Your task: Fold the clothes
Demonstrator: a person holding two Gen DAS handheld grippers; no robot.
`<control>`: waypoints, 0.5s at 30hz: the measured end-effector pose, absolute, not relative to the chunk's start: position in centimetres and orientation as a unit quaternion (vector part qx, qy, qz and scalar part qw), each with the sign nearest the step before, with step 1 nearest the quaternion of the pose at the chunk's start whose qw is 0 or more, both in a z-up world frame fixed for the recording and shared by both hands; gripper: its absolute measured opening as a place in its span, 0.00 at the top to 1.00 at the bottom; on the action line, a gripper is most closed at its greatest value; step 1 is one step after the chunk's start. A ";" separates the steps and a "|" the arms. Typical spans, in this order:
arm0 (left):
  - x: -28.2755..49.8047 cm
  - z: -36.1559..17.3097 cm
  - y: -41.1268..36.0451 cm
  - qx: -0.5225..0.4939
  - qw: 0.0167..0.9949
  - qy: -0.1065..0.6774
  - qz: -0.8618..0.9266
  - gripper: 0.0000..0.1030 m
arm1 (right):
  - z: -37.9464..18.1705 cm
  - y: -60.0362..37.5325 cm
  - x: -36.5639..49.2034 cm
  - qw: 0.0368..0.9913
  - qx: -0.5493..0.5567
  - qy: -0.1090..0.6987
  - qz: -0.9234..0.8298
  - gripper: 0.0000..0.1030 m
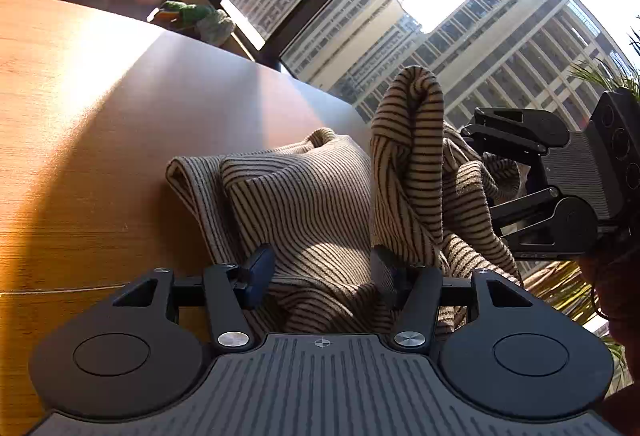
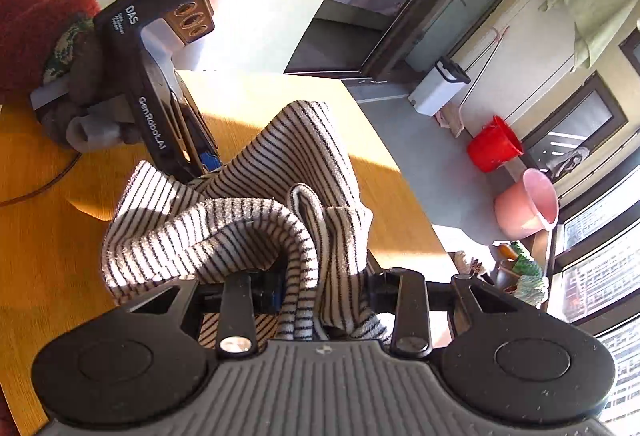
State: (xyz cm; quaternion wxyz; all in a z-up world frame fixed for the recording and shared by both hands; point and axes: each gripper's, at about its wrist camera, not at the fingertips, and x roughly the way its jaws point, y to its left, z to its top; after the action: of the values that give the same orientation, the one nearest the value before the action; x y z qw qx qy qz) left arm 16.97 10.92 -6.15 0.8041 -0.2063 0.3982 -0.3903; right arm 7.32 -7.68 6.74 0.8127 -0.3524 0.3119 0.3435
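Both tongs clamped on the striped garment, pads half buried in folds.

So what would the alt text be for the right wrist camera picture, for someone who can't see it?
A striped cream-and-black garment lies bunched on a wooden table, a fold of it caught between the fingers of the right gripper at the bottom. The left gripper, in a person's hand, reaches into the cloth from the upper left. A red bucket and a pink bucket stand on the floor beyond.
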 end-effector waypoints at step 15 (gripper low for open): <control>8.7 3.4 11.2 -0.063 0.885 0.229 -0.399 0.08 | 0.8 -15.1 17.2 0.834 -0.009 0.434 0.340 0.16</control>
State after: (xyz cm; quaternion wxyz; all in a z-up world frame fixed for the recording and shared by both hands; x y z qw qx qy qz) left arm 8.65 11.22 3.43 0.8854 -0.0625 0.2294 -0.3993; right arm 17.22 -15.10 0.84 0.8344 -0.0093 0.4341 0.3396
